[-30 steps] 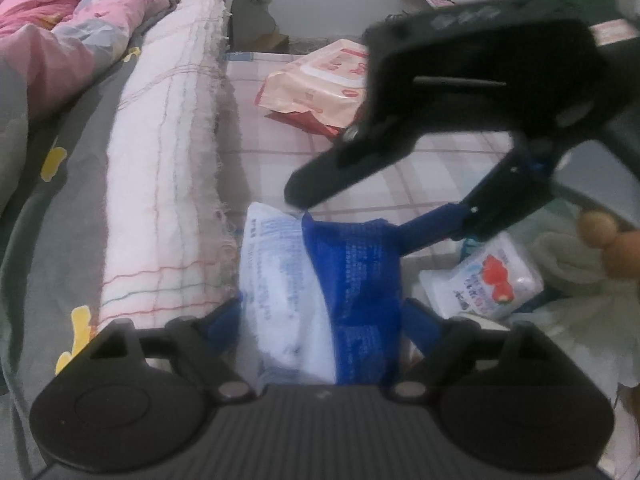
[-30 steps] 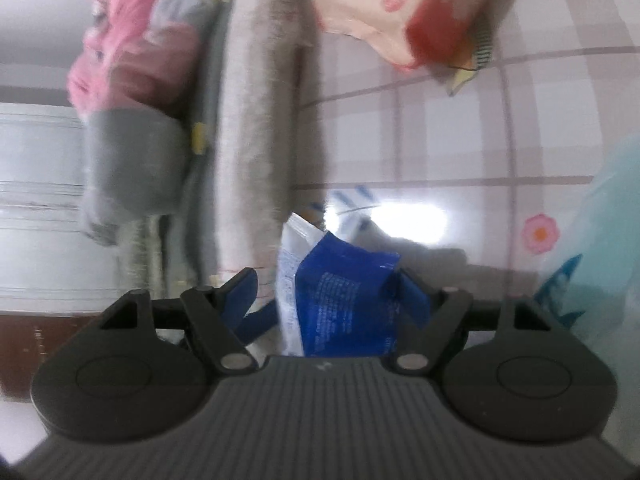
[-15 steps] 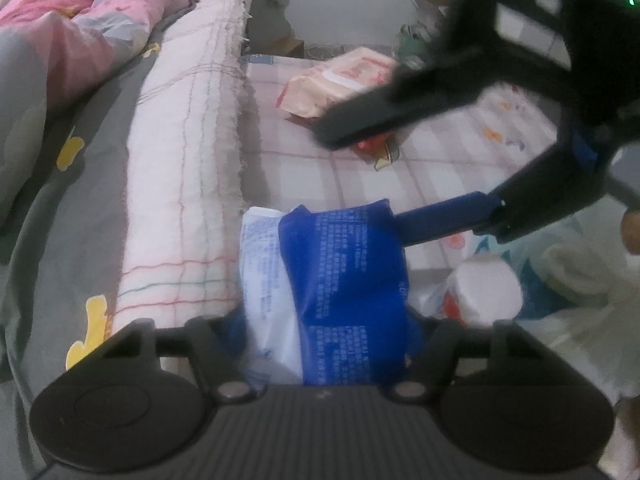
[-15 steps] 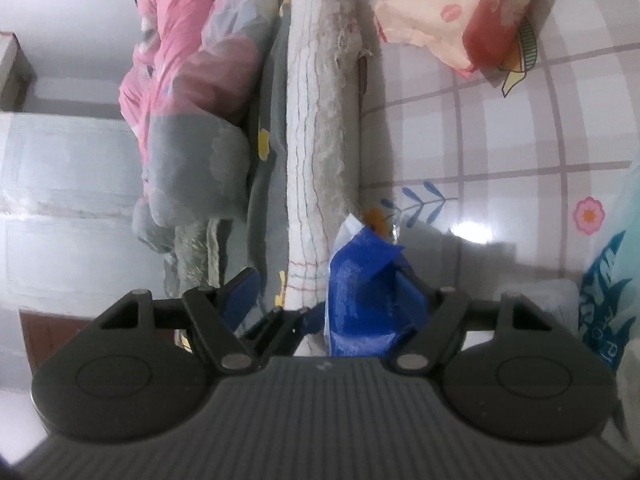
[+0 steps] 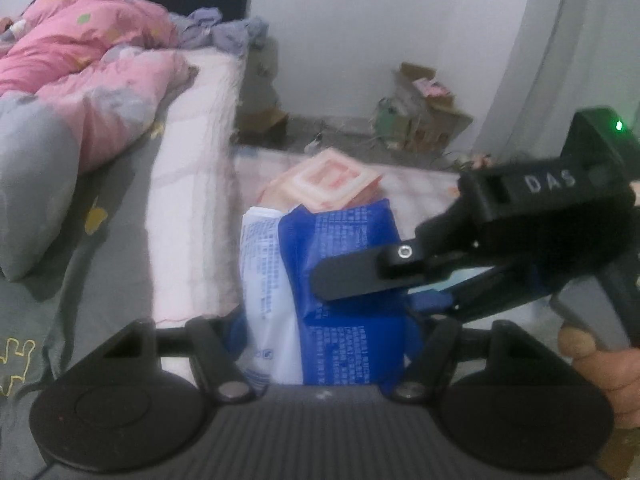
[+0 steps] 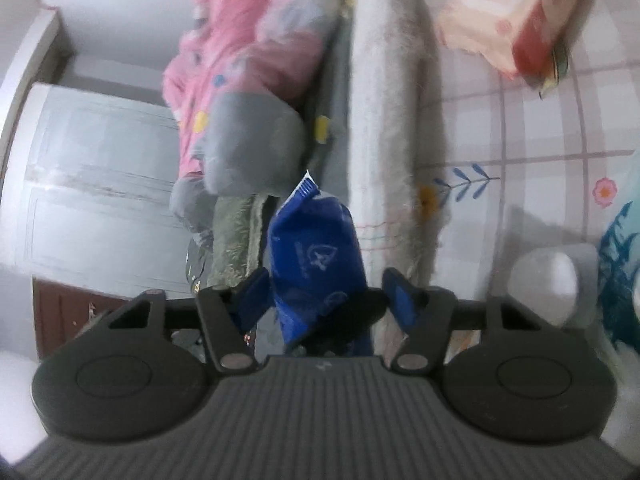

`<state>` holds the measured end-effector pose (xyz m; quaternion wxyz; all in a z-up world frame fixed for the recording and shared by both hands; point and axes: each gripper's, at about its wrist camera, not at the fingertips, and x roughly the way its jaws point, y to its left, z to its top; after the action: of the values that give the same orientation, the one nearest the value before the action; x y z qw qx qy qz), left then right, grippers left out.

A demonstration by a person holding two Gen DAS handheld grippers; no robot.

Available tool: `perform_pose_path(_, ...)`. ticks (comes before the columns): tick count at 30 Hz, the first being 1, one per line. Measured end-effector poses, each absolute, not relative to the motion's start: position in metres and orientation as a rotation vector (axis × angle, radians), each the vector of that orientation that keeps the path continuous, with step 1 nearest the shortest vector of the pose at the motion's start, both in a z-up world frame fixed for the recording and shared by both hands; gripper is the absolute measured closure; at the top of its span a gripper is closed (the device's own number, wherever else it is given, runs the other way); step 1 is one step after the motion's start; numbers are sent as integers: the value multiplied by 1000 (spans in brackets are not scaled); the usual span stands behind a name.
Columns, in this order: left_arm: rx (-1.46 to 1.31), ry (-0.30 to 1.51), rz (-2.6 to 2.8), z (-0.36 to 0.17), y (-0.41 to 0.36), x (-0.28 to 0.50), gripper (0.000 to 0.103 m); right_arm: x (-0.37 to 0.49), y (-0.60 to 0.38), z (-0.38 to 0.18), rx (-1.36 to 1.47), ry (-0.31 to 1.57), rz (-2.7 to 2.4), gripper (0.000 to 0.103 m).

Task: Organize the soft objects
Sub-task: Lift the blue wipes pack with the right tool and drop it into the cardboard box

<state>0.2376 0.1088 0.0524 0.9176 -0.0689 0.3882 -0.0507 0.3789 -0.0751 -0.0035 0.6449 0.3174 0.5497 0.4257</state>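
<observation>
Up close, the left gripper (image 5: pixel 320 344) is clamped on the bottom of a blue and white tissue pack (image 5: pixel 320 280), which is up off the floor mat (image 6: pixel 540 140). The right gripper (image 6: pixel 324 300) comes in from the side, its jaws closing around the same pack; I can't tell if its pads are actually pressing yet. Just behind sits a pink wipes pack (image 5: pixel 332 180) on the checked mat. The bed (image 5: pixel 120 208) runs along the left, with a pink quilt (image 5: pixel 80 80) bunched up at the far end.
</observation>
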Motion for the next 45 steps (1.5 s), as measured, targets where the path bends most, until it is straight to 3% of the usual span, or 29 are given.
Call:
perform_pose_path(5,-162,756,-182,81,70,215,32,344,-125,27,744,1156,969,57)
perform_pose_path(13,-134,699,-369,106,-31,202,31,283,-248,67,774,966,853,64)
perform_pose_path(26,-62,774,-699,81,-217,230,28,218,-445,51,860,841,462,70)
perform_pose_path(32,4,799,-716,56,-224,227,27,225,-479,13,839,918,352,71)
perform_pose_path(42,42,740,-549,62,-156,218,26,258,-455,-20,594,1061,197,71)
perform_pose_path(45,14,740,-503,63,-132,217,26,269,-444,-31,556,1131,148,66)
